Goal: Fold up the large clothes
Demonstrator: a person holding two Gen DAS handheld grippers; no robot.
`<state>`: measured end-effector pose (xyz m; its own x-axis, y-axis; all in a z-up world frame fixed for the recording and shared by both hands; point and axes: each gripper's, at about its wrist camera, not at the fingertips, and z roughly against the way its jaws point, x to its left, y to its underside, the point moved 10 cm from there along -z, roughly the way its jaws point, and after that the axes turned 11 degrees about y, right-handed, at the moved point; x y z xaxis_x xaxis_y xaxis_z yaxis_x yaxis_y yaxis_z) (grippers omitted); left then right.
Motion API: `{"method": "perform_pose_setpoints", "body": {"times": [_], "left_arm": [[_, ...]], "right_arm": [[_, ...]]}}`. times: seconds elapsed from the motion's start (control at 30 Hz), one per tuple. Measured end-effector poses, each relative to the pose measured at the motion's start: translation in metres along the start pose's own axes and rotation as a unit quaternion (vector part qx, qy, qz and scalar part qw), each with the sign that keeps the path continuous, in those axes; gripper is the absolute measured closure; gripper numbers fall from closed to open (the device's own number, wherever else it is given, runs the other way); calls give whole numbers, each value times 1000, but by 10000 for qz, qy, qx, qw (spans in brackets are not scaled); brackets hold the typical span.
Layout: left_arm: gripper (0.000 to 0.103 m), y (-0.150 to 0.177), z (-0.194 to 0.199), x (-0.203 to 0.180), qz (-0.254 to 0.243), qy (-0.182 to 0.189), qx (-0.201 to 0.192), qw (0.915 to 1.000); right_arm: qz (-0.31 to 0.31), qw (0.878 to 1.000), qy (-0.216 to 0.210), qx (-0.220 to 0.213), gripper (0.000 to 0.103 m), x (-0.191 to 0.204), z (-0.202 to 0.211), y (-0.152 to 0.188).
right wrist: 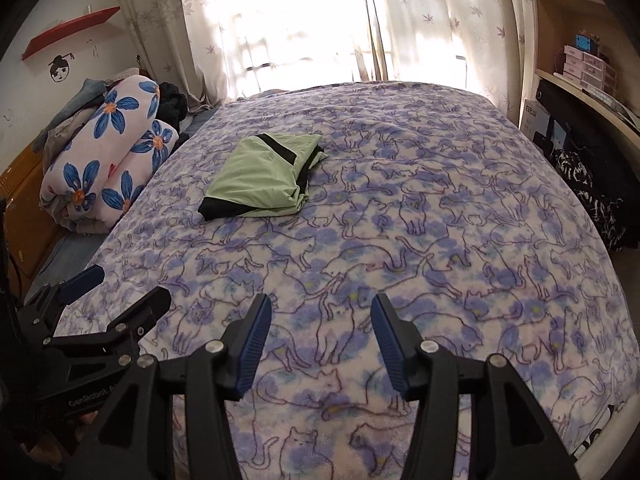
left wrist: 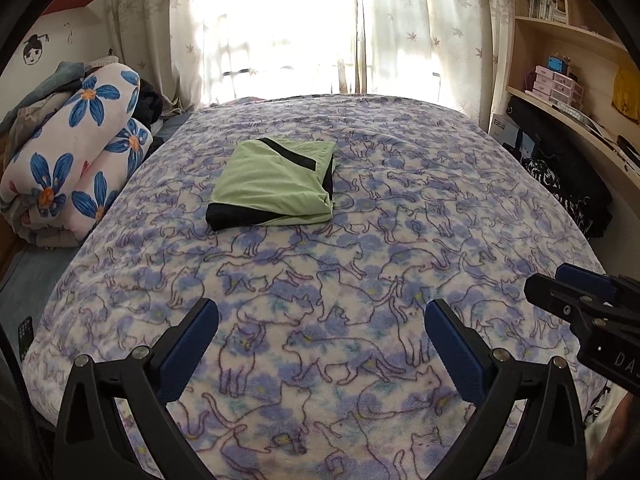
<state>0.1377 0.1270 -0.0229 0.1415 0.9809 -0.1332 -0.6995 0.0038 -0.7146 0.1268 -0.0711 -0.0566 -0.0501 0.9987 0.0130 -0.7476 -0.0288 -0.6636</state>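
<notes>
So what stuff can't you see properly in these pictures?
- Window, both views: glare whites out whatever is outside.
- Folded green garment, both views: its underside and inner layers are hidden by its own folds.
- Shelf boxes, left wrist view: labels too small.
- Bed's near edge, both views: covered by gripper bodies.

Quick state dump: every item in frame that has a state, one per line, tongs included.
green and black garment: folded into a compact rectangle, lying flat on the bed, nothing touching it.
cat-print blanket: spread flat over the bed.
flower-print quilt: rolled up, lying beside the bed.
curtains: drawn, backlit.
left tongs: open wide, empty.
right tongs: open, empty.
</notes>
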Motion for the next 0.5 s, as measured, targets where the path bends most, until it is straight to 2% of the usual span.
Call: {"method": "perform_pose_setpoints", "body": {"times": [0.27,0.5], "left_arm": [[1,25,-7,-6,224,-13,59,9997],[1,55,-10,-10,292,-36,275,9992]], "right_arm": [[-239,9995,186,-79,51,-16,-1,21],[-253,9995,133,158,51,-19,-11,51]]}}
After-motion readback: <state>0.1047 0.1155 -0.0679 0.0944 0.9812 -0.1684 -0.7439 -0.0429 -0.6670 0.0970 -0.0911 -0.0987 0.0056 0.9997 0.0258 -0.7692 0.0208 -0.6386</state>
